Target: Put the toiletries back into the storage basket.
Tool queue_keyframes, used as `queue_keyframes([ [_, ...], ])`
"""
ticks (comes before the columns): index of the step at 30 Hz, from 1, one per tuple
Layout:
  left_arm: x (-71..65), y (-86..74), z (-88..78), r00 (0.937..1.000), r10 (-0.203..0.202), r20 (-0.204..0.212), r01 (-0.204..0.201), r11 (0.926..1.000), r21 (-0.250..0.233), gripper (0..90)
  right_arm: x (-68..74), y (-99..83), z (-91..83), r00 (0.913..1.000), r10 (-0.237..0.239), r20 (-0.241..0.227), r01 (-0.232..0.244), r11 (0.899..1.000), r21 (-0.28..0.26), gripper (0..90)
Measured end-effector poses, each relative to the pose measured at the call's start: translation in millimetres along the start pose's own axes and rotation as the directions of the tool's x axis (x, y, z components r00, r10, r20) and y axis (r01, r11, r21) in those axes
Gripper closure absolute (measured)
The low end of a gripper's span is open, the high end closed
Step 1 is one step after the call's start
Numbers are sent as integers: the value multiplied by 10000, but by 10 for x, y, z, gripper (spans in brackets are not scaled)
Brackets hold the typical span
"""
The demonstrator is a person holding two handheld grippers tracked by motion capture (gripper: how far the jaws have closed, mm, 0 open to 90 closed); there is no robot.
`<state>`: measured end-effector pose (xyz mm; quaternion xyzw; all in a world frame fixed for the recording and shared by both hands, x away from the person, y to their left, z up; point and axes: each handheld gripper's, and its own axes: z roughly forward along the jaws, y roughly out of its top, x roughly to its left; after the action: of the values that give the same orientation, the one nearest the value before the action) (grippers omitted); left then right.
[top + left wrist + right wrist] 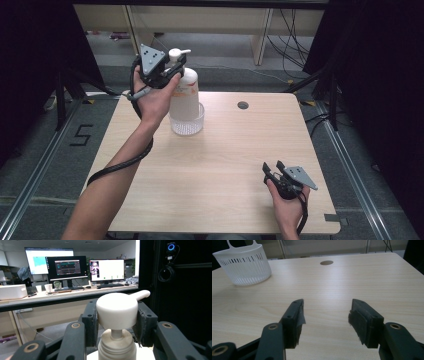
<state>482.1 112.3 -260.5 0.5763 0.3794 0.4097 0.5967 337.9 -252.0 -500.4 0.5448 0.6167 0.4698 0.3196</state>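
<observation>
Up in the upper left, on the wooden table (225, 165), a white pump bottle (183, 92) stands inside a clear slotted basket (189, 125); the left gripper (172, 67) pinches its pump head, while the right gripper (274, 167), lower right, gapes with nothing between its jaws.

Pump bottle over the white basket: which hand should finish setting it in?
Left. The left gripper is already clamped on the pump bottle at its neck, right above the white basket. The right gripper rests open at the table's near corner, far from both.
</observation>
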Motion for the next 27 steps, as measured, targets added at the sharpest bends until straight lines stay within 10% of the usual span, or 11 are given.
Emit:
queue_keyframes([
  [27, 73, -74, 270, 9999, -101, -82, 102, 9997, 200, 589, -8, -4, 0, 10000, 1, 57, -1, 10000, 33, 451],
])
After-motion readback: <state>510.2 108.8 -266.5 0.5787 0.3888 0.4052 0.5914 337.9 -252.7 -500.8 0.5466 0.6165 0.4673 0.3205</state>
